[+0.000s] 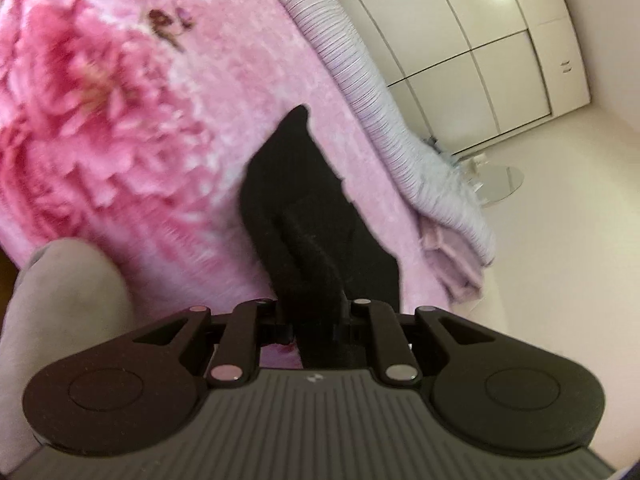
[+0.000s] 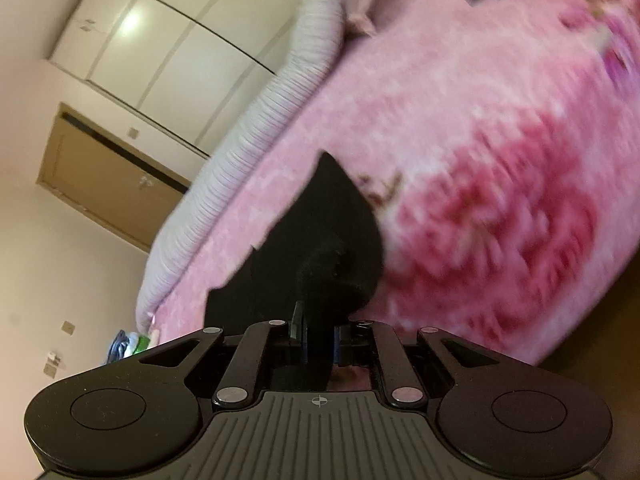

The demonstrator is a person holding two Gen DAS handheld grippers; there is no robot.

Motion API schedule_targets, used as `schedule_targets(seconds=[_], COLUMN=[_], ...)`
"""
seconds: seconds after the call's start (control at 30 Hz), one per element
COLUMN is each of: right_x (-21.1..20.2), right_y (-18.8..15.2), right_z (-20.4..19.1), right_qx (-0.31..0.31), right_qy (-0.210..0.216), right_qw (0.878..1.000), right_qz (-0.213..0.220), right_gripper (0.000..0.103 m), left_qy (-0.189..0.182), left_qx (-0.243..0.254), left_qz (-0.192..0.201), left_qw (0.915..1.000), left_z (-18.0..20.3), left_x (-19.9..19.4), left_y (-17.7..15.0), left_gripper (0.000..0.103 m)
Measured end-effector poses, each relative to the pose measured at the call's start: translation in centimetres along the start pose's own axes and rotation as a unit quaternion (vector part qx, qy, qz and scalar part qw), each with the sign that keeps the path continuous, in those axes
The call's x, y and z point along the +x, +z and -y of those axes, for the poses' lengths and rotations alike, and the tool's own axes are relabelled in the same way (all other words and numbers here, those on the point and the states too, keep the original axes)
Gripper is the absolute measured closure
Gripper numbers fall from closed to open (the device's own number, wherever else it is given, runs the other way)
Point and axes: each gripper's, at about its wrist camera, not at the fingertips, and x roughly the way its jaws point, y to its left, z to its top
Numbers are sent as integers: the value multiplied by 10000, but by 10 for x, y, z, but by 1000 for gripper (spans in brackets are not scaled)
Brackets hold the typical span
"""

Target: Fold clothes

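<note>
1. A fluffy pink bed blanket with big red flower prints (image 1: pixel 168 128) is carrying the work, and a rolled, grey-striped quilt (image 1: pixel 360 80) is lying along its far edge, in front of white wardrobe doors (image 1: pixel 472 48)
2. A black, soft-knit garment (image 1: pixel 304 208) is hanging over the blanket near that quilt-side edge, pinched at two spots and seemingly lifted clear
3. The left gripper (image 1: pixel 316 320) is clamping down on a bunched fold of the black cloth, its jaws drawn nearly together around it
4. The right gripper (image 2: pixel 318 332) is likewise squeezing a gathered edge of the same garment (image 2: pixel 324 236), with fabric rising straight out from between its narrow jaws
5. Judging by this, a carry-over or spreading step is underway; the next move is probably calling for laying the cloth flat, both ends level
</note>
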Motion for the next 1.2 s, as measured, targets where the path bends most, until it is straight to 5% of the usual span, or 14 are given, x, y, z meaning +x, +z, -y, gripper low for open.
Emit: schedule_targets(seconds=[0.33,0.47,0.5,0.63,0.7,0.93,1.2], right_x=[52,119,133,166,172,204,272], right_y=[73,113,121,141,142,130,136], right_z=[-60,-72,-73,-76,-73,-32,-8], right_qx=[-344,-279,-301,-697,-1047,-1594,-1992], right_qy=[366,144,74,-122,-192,-861,-1234], right_qw=[9978,9984,9983,9945,9913,9834,9713], right_qz=[433,462,491,779,780,103,-398], right_gripper=[93,89,78,54,53,52,52], left_qy=[-497,-474,-437,-208,-9,902,1326], left_qx=[278,198,203,493,748,1070,1941], left_qz=[184,277,290,433,219,-189,-306], left_qw=[9982,9983,9984,9976,9970,9900,9715], left_z=[72,90,91,90,82,34,29], left_x=[73,134,146,177,188,224,280], left_y=[93,142,152,180,188,184,194], left_gripper=[87,72,64,55,41,42,42])
